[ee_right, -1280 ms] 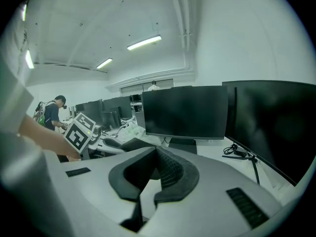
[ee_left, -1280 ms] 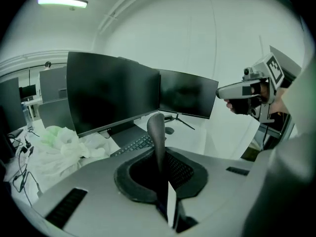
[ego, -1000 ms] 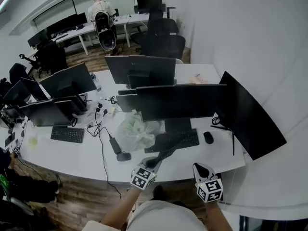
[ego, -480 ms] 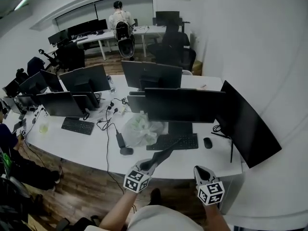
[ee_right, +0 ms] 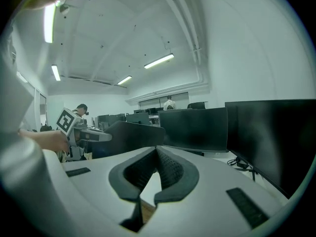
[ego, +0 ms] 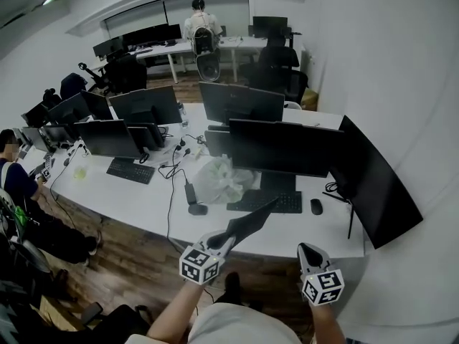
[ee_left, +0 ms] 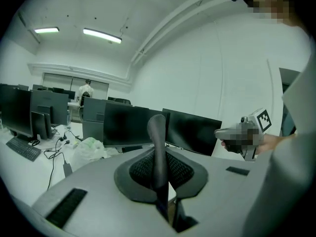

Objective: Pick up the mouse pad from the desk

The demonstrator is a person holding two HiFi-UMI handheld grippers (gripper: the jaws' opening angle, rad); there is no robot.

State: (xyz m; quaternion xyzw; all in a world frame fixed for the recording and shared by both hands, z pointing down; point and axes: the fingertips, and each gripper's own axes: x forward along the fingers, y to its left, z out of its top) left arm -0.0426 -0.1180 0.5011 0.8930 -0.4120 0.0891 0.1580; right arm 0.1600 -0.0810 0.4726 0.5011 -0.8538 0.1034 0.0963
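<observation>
The mouse pad [ego: 251, 221] is a thin dark sheet, held in the air over the desk's front edge. My left gripper [ego: 224, 241] is shut on its near end. In the left gripper view the mouse pad [ee_left: 158, 147] stands edge-on, pinched between the jaws of the left gripper [ee_left: 160, 168]. My right gripper [ego: 308, 252] hangs to the right of the pad, apart from it. Its pads meet in the right gripper view, where the right gripper [ee_right: 157, 154] holds nothing. There the mouse pad [ee_right: 133, 136] shows at the left, beyond the jaws.
On the white desk [ego: 136, 208] lie a keyboard [ego: 271, 202], a mouse [ego: 316, 206], a second mouse [ego: 197, 209], a crumpled plastic bag [ego: 219, 179] and cables. Several monitors stand behind, a large curved one [ego: 376, 188] at right. A person [ego: 18, 185] sits at far left.
Both grippers have risen and drawn back from the desk. The mouse pad has come up with the left gripper, from above the keyboard to the desk's front edge.
</observation>
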